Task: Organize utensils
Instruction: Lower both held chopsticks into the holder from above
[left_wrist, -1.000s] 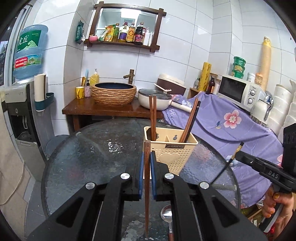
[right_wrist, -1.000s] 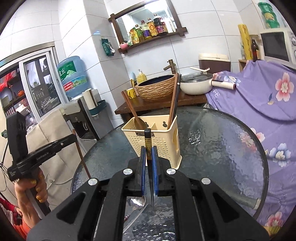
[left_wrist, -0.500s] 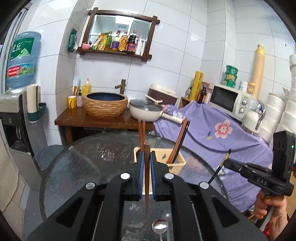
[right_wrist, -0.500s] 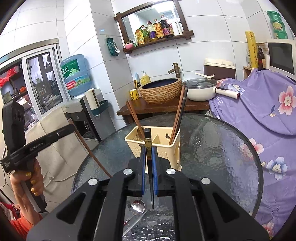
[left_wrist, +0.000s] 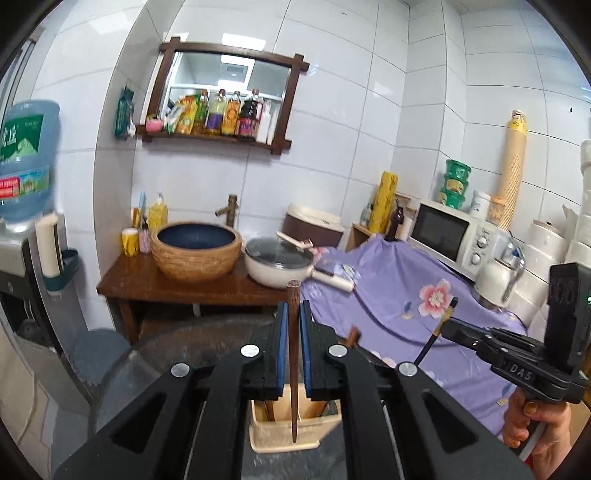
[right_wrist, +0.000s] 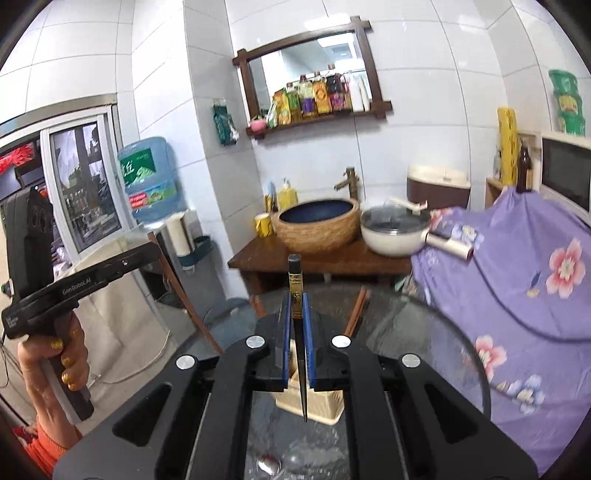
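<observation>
My left gripper is shut on a brown wooden chopstick that hangs upright, its tip over the beige utensil holder. My right gripper is shut on a black chopstick with a gold band, also upright above the holder. Brown chopsticks stand in the holder and poke out behind the fingers. Each gripper shows in the other's view, held in a hand: the right gripper at the right, the left gripper at the left. A metal spoon lies on the round glass table.
Behind the table a wooden stand carries a woven basin and a lidded white pot. A purple flowered cloth covers the right side, with a microwave on it. A water dispenser stands at the left.
Both grippers have risen with their chopsticks. The holder has dropped in both views and now sits low, partly hidden behind the fingers.
</observation>
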